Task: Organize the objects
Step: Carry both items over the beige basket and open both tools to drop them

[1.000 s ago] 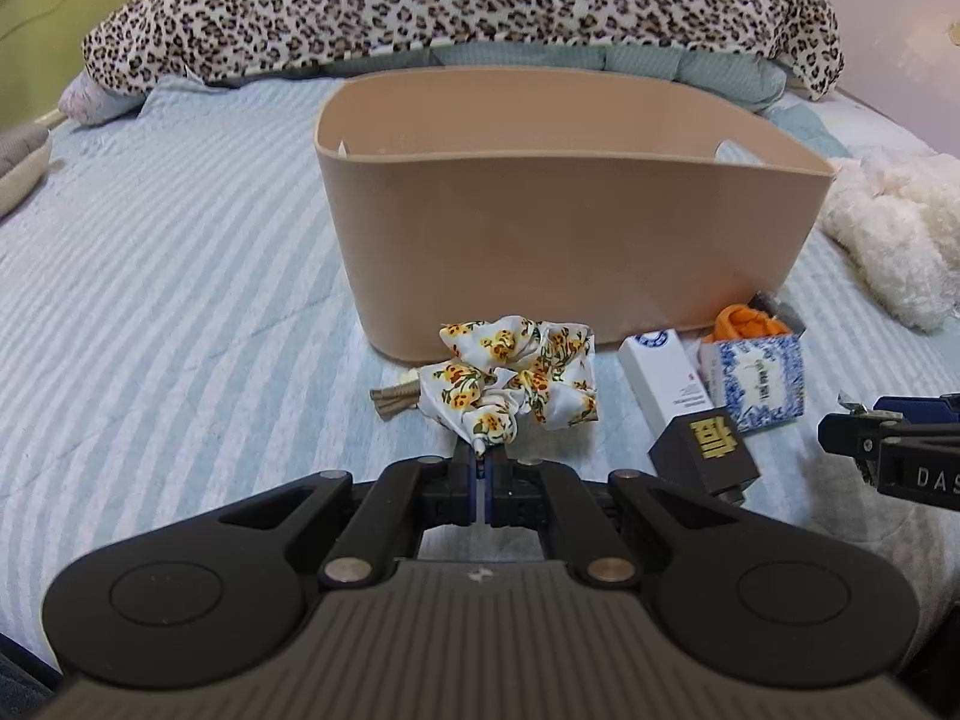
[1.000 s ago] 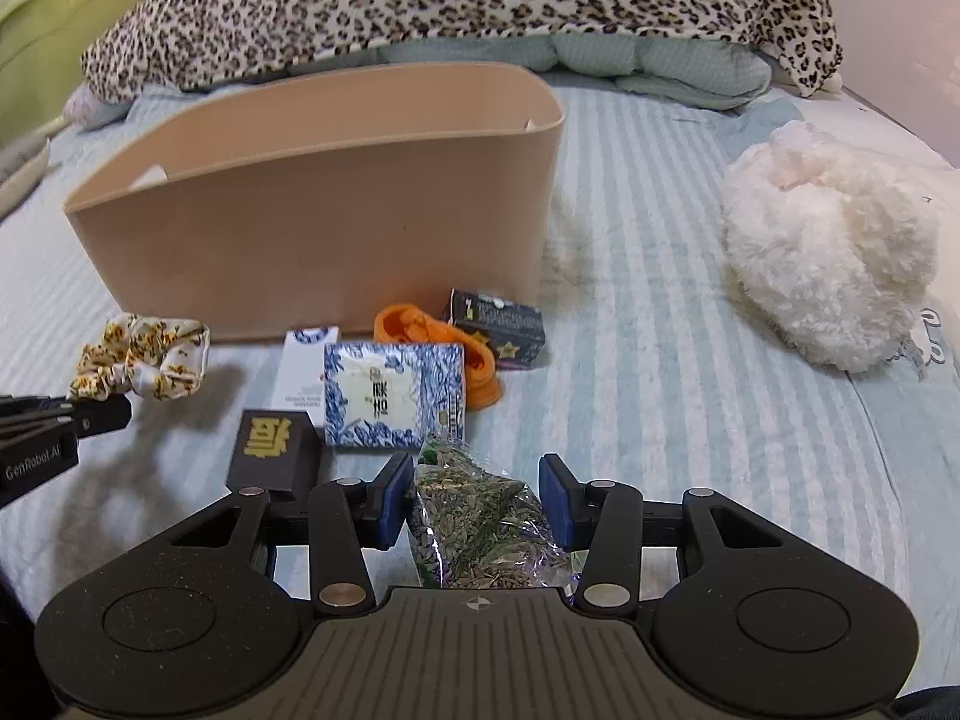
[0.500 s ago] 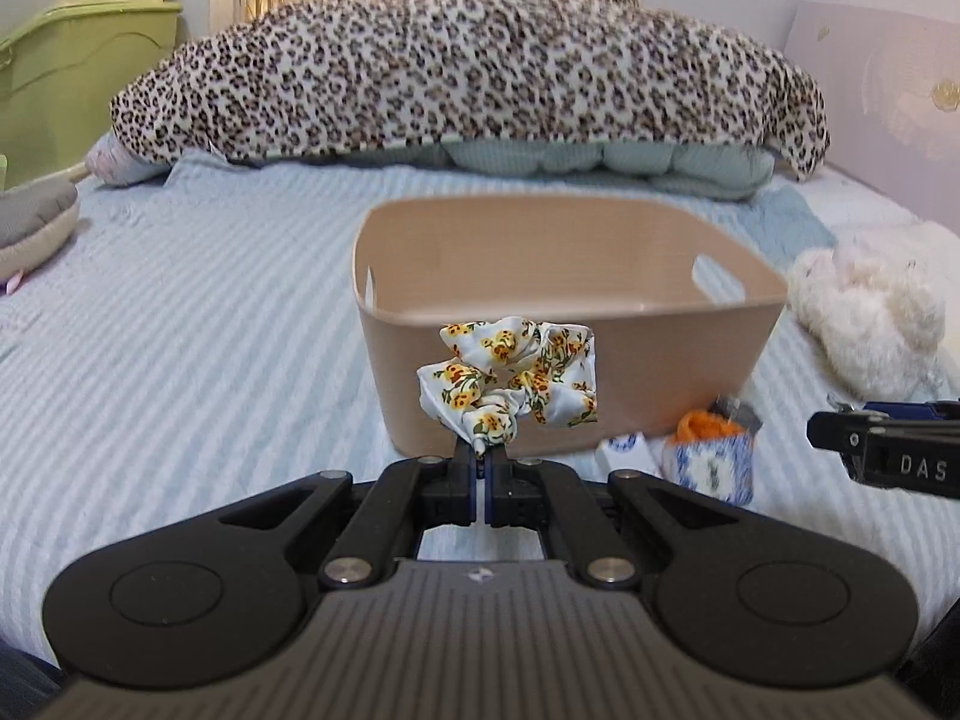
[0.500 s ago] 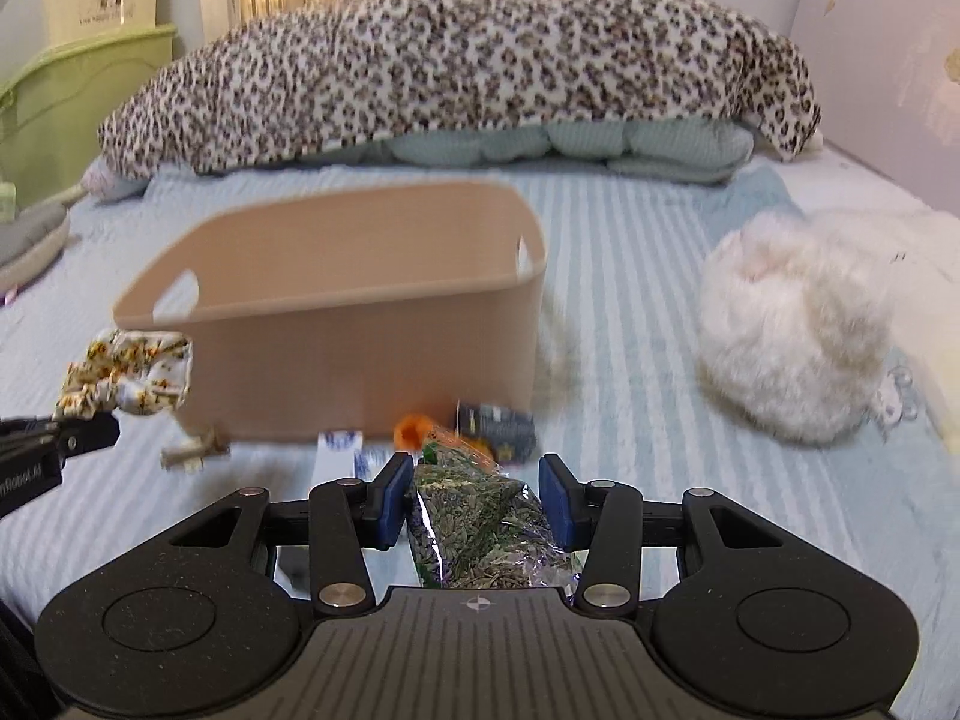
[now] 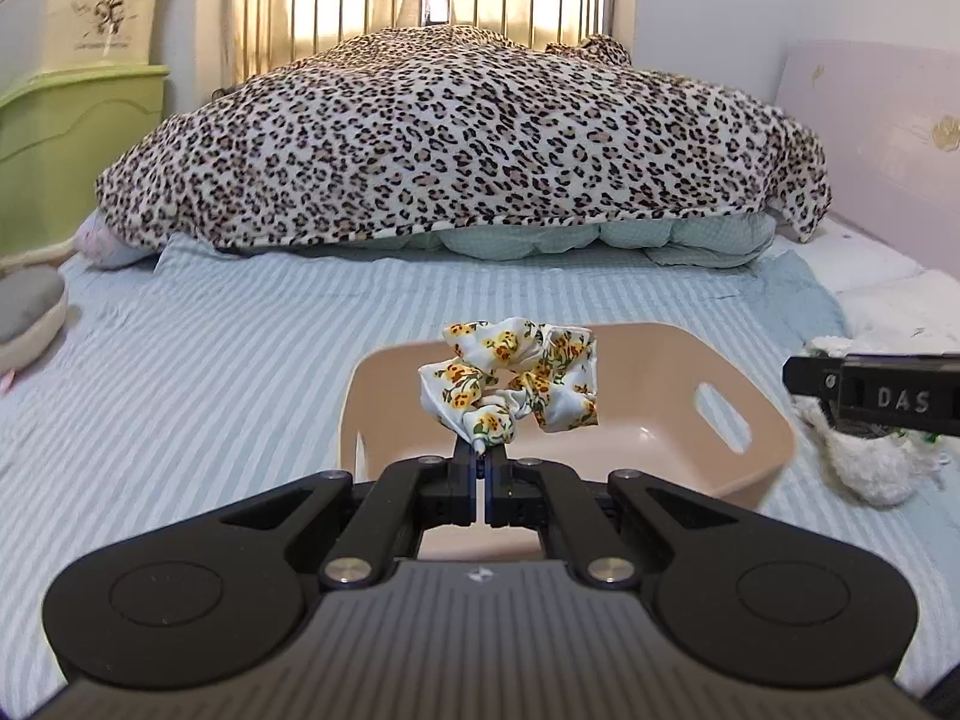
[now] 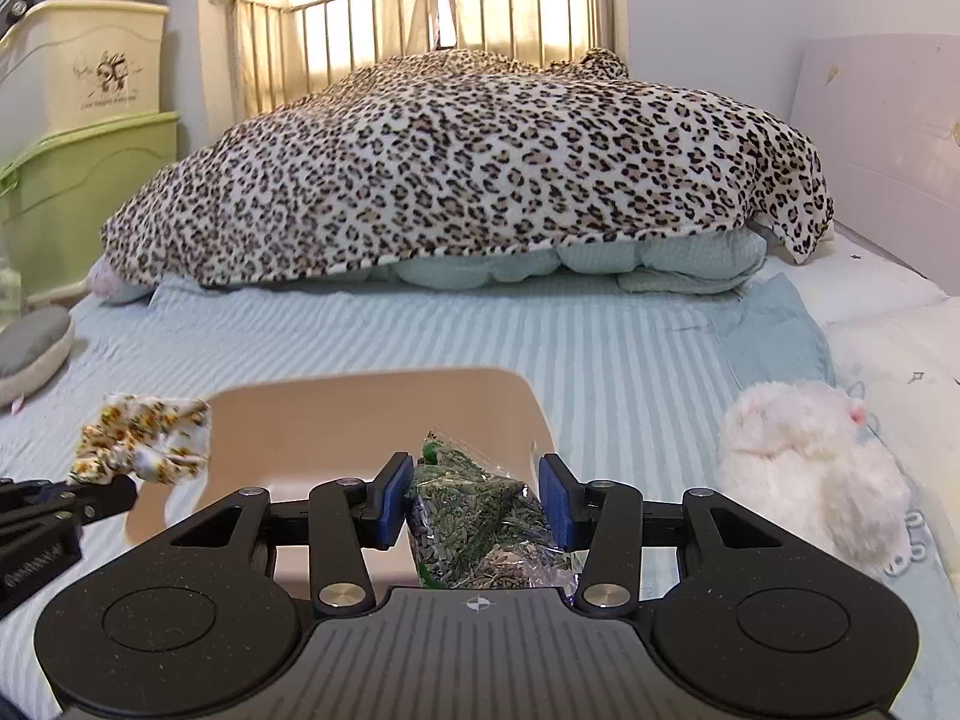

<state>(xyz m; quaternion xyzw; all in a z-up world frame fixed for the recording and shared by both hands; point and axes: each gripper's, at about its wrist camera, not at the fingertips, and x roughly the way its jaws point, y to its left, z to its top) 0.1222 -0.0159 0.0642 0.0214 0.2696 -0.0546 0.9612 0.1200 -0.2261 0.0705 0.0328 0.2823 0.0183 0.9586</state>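
My left gripper [image 5: 482, 461] is shut on a white scrunchie with yellow flowers [image 5: 510, 381] and holds it in the air above the near side of a beige plastic bin [image 5: 774, 450]. The scrunchie also shows in the right wrist view [image 6: 144, 441]. My right gripper [image 6: 474, 495] is shut on a clear bag of dried green herbs [image 6: 474, 516], held above the near right part of the bin [image 6: 372, 414]. The bin's inside looks empty where it shows. The small boxes on the bed are hidden below both views.
The bin stands on a bed with a light blue striped sheet [image 5: 198, 372]. A leopard-print blanket [image 5: 468, 138] is heaped at the back. A white fluffy toy [image 6: 810, 468] lies right of the bin. Green and cream storage boxes [image 5: 66, 138] stand at the left.
Both grippers have risen from the bed surface with their objects and moved over the bin. The small boxes in front of the bin have dropped out of view.
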